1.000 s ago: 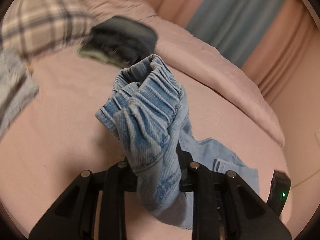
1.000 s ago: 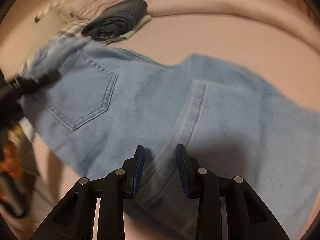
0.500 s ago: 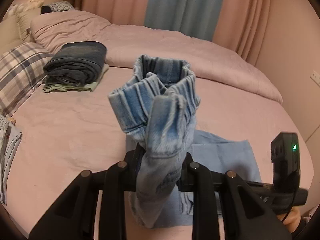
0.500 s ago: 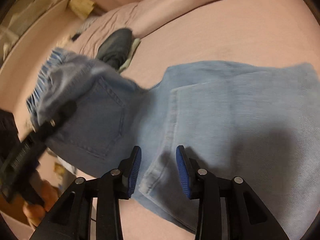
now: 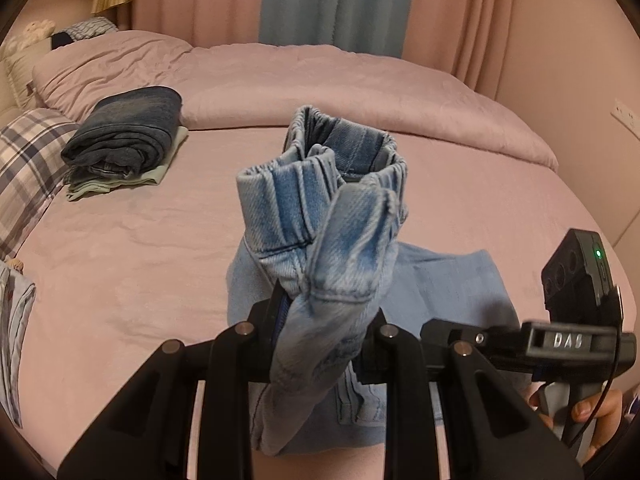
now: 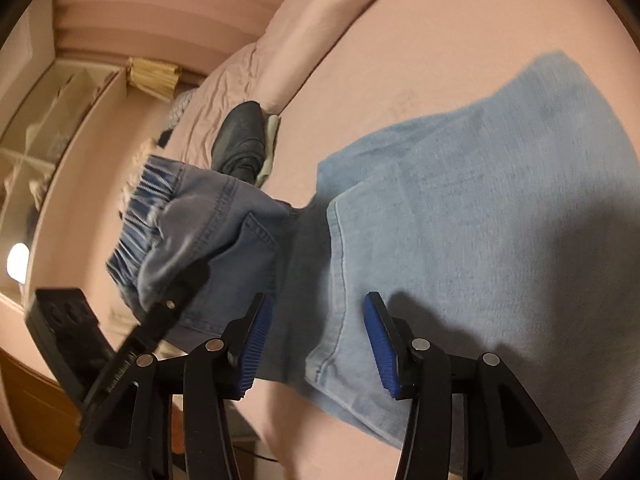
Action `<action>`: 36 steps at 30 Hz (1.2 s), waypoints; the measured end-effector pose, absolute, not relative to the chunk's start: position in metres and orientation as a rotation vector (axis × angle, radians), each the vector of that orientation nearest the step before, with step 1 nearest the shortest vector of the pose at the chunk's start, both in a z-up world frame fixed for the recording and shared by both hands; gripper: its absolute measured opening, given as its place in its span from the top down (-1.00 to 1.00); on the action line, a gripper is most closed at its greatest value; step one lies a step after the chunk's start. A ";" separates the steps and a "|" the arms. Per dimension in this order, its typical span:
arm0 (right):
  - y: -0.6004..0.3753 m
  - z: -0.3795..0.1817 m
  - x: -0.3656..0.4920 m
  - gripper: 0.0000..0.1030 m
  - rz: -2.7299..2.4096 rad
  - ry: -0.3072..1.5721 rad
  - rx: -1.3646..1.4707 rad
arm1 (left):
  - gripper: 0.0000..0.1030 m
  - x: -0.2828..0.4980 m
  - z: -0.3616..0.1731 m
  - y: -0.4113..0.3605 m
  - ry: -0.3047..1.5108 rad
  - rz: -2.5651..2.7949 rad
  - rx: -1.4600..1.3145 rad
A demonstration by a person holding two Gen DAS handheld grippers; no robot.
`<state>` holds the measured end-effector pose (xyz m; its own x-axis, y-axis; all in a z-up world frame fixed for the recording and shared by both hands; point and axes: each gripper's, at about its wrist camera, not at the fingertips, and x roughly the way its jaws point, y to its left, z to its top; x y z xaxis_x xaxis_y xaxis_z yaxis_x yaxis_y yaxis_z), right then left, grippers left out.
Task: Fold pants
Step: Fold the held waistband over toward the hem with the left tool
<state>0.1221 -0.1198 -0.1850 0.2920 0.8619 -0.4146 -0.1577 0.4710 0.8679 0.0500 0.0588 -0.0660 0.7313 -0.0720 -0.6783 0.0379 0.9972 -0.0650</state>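
Left wrist view: left gripper (image 5: 326,316) clamps the bunched waistband of the light blue pants (image 5: 320,216), held above the pink bed (image 5: 140,264).

Right gripper (image 6: 316,336) jaws have just been opening; they stand apart, pads clear of the leg hem between them. Folded dark clothes (image 5: 124,132) lie at 10 o'clock.

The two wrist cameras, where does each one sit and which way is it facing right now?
Left wrist: sits on the left gripper, looks across the pink bed toward the curtains; its fingers clamp the light blue jeans; a hand shows lower right.
Right wrist: sits on the right gripper, rolled, looks down over the jeans' legs; its jaws, just opening, straddle a hem without pressing.
Shared: the jeans, the folded dark jeans, each other's gripper.
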 end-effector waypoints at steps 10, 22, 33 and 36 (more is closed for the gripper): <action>-0.136 -0.201 0.130 -0.19 0.827 1.016 1.123 | 0.49 0.057 -0.082 0.037 0.799 -0.098 0.046; -0.128 -0.197 0.140 -0.39 0.860 1.026 1.158 | -0.48 0.061 -0.110 0.010 0.902 -0.224 0.152; -0.109 -0.192 0.153 -0.52 0.849 1.076 1.018 | -0.79 0.038 -0.114 0.039 0.921 -0.260 0.026; -0.099 -0.190 0.156 -0.51 0.822 1.102 0.948 | -0.84 0.032 -0.111 0.064 0.911 -0.251 -0.102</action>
